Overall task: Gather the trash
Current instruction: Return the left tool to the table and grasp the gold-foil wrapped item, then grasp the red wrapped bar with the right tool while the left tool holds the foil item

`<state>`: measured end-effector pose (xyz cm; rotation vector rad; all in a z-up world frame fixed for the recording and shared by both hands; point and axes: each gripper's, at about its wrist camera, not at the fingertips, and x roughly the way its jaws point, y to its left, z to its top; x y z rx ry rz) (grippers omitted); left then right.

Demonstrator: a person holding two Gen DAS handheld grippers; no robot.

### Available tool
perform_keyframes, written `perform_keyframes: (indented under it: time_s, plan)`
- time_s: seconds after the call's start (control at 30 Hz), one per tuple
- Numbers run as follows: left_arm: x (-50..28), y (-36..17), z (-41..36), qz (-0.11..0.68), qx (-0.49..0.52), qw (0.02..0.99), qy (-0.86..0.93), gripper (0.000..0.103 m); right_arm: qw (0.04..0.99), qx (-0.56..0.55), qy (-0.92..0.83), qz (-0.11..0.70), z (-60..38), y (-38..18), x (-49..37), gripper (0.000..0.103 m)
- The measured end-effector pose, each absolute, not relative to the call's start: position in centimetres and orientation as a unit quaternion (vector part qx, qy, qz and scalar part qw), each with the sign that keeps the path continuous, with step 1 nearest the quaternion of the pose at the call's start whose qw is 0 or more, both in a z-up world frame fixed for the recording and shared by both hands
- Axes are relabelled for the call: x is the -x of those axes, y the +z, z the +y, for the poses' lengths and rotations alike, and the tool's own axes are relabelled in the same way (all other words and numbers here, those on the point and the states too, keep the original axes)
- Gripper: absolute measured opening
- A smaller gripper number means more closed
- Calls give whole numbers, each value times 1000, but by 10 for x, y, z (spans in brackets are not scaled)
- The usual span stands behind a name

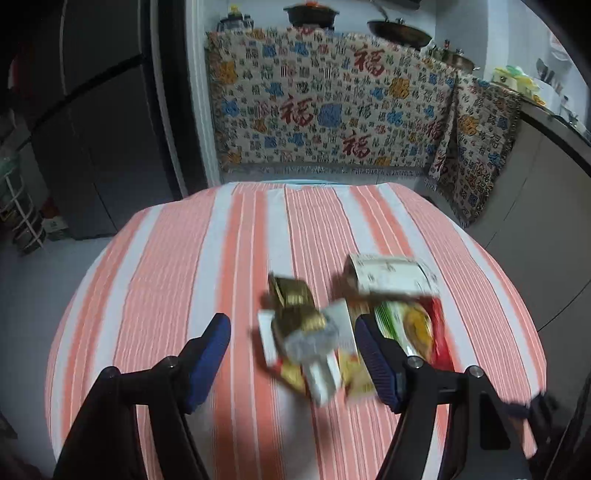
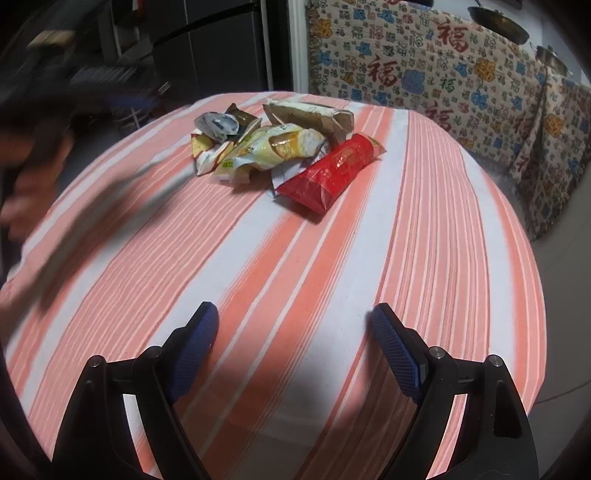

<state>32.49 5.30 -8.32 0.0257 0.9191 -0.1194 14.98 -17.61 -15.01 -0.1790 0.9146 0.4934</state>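
Here the trash is a small heap of wrappers [image 2: 280,151] lying together on the striped cloth of the worktop [image 2: 424,229]: a red packet [image 2: 328,173] at the near right of the heap, a yellow-and-white wrapper [image 2: 273,147] in the middle, a pale paper pack [image 2: 314,114] at the back and a crumpled grey piece [image 2: 218,125] on the left. From the left wrist view the heap [image 1: 332,325] is blurred and sits close in, partly between the jaws and leaning toward the right-hand finger, whose blue pad [image 1: 376,358] covers the edge of the green-and-red wrapper [image 1: 410,325]. The left gripper [image 1: 295,354] stands wide open and grips nothing. The right gripper [image 2: 295,354] is also wide open, low over bare cloth, with the heap well ahead of it and a little to the left of its centre line. Behind the worktop hangs a patterned cloth [image 1: 325,103] with red characters, pans [image 1: 399,31] above it, and a dark fridge [image 1: 92,129] to the left.
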Motion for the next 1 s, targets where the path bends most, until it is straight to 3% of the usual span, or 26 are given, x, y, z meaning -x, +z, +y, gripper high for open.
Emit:
perform_keyframes:
  time_s: [0.2, 0.23, 0.3, 0.57, 0.73, 1.0]
  plan:
    - [-393, -132, 61, 540, 11, 840, -46, 67, 863, 83, 239, 437, -179, -149, -148, 87]
    - [-393, -138, 62, 548, 16, 835, -49, 62, 863, 83, 240, 437, -179, -149, -148, 87]
    - [-395, -148, 61, 566, 29, 821, -73, 36, 863, 83, 240, 437, -179, -149, -149, 87]
    - [-384, -105, 77, 512, 40, 855, -71, 35, 863, 82, 240, 437, -181, -148, -149, 87]
    - [-335, -75, 88, 491, 20, 867, -78, 35, 864, 71, 234, 439, -188, -147, -151, 87]
    - [-217, -121, 111, 503, 14, 861, -73, 35, 871, 13, 201, 449, -211, -143, -173, 87]
